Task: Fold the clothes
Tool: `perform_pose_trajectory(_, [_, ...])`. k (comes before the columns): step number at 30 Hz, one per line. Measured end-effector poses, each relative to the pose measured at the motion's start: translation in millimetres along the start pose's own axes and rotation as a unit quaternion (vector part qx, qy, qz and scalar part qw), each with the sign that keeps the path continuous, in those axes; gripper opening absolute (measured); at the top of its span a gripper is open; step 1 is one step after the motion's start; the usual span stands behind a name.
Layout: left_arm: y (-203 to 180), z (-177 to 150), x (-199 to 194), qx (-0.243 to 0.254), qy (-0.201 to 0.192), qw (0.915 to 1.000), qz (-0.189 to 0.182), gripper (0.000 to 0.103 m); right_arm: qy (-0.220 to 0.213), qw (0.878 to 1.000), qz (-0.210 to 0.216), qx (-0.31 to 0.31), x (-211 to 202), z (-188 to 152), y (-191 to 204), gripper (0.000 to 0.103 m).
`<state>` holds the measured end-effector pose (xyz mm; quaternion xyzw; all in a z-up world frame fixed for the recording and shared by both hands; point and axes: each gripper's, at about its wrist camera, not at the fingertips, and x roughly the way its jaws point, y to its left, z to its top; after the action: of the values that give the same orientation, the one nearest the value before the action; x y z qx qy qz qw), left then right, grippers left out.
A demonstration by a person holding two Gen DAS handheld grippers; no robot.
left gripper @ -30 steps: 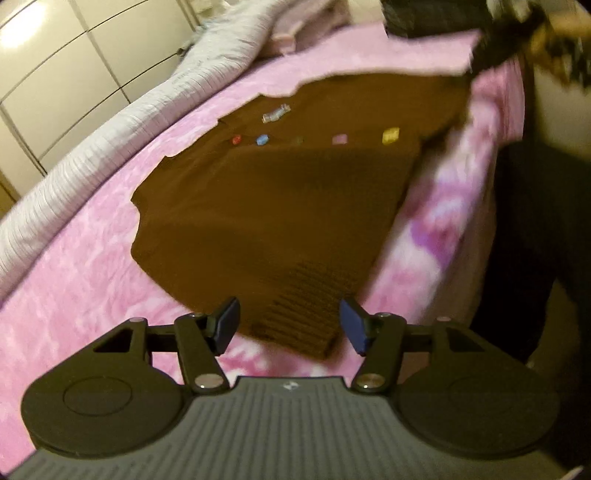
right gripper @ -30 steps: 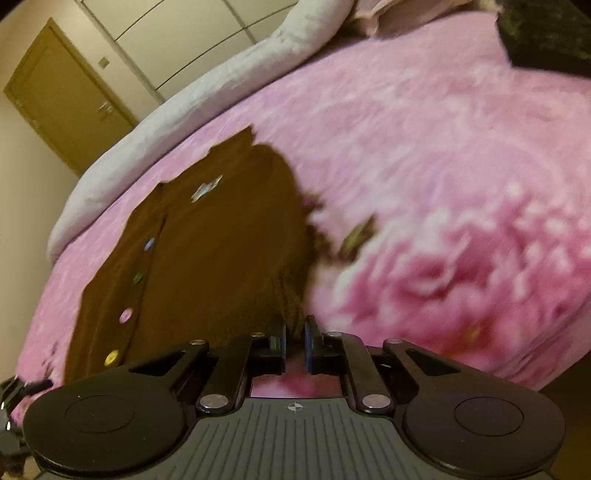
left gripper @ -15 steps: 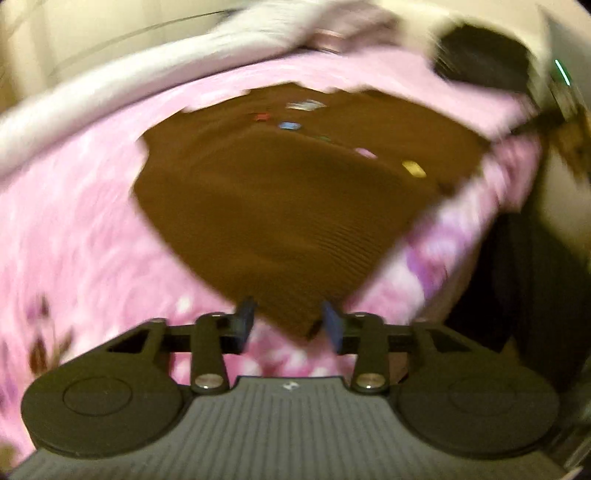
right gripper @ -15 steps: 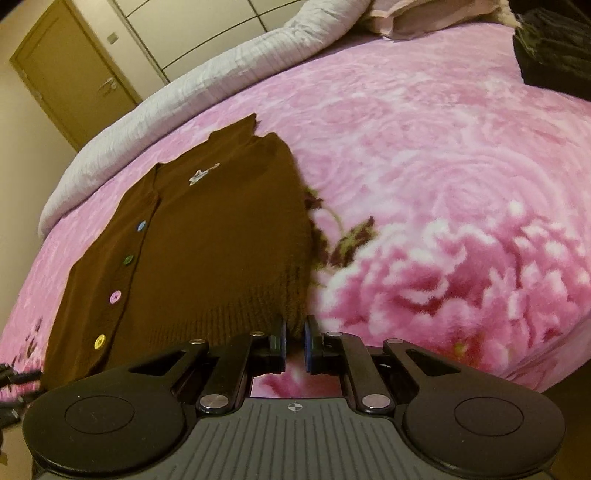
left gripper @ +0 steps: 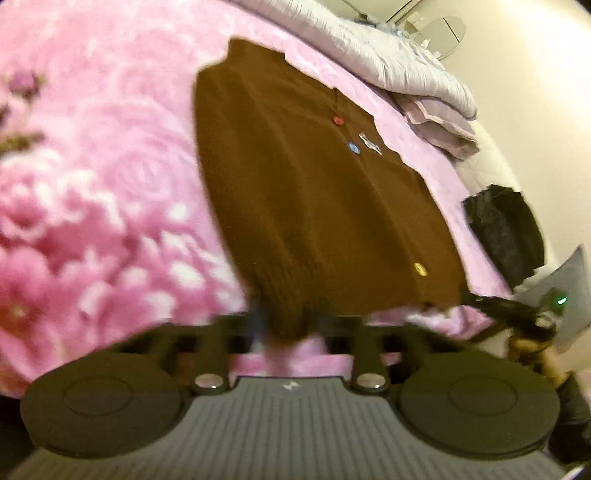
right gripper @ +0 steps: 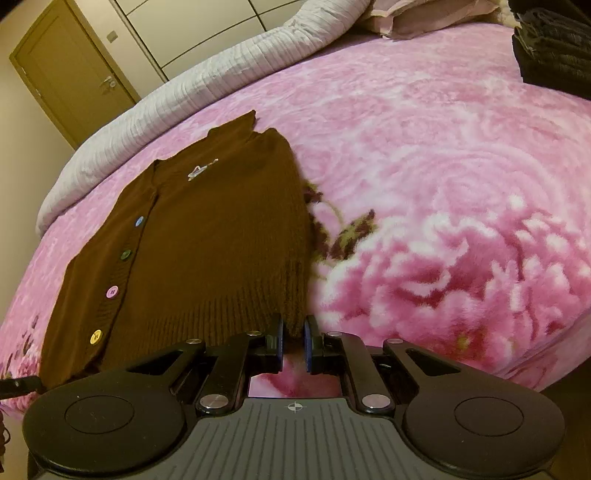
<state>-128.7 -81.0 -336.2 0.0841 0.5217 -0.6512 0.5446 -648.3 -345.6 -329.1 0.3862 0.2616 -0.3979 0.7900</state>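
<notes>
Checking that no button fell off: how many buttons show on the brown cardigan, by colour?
Red button: 1
Blue button: 1
Green button: 1
Pink button: 1
Yellow button: 1
Total on the cardigan: 5

Cardigan (right gripper: 192,236) lies on bedspread (right gripper: 424,155); rolled duvet (right gripper: 207,85) behind.

Bed under a pink floral blanket, with clothes laid on it

The pink floral blanket (right gripper: 424,177) covers the bed; a brown cardigan (right gripper: 207,236) with coloured buttons lies flat on it near the front edge. A rolled white quilt (right gripper: 207,77) runs along the far side, beside a pale pink pillow (right gripper: 417,14), and a folded dark garment (right gripper: 554,48) sits well apart from the cardigan.
</notes>
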Motion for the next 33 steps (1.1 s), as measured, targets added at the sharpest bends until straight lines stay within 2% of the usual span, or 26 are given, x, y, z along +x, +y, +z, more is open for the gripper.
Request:
perform_pose_trajectory(3, [-10.8,4.6,-3.7,0.035,-0.002,0.999,0.027,0.005,0.008,1.0,0.0,0.001,0.4,6.0,-0.1,0.007])
perform_pose_trajectory(7, [-16.2,14.6,-39.6,0.065,-0.033,0.9954,0.061,0.004,-0.007,1.0,-0.021,-0.022,-17.4,17.5,2.9,0.005])
perform_pose_trajectory(9, [-14.3,12.2,-41.1,0.071,-0.026,0.9949,0.066,0.004,-0.009,0.999,-0.024,-0.025,-22.0,20.5,2.4,0.005])
perform_pose_trajectory(13, [-8.6,4.4,-38.3,0.075,-0.012,0.9943,0.075,0.004,0.017,0.998,-0.04,-0.039,-1.5,11.6,1.8,0.005])
perform_pose_trajectory(18, [-0.4,-9.5,-25.6,0.067,-0.002,0.9947,0.078,0.005,0.009,0.999,-0.033,-0.031,-4.8,8.2,-5.1,0.006])
perform_pose_trajectory(22, [-6.2,-8.0,-32.0,0.091,-0.001,0.9924,0.083,0.005,0.009,0.999,-0.031,-0.037,-10.2,7.8,-1.3,0.006])
perform_pose_trajectory(28, [-7.3,-7.3,-32.4,0.1,-0.004,0.9908,0.091,0.0,0.019,0.994,-0.057,-0.093,-3.0,1.3,20.4,0.005])
perform_pose_trajectory(33, [-5.7,-12.5,-41.6,0.106,-0.011,0.9894,0.099,0.0,0.015,0.996,-0.048,-0.068,-14.5,4.7,10.5,0.005])
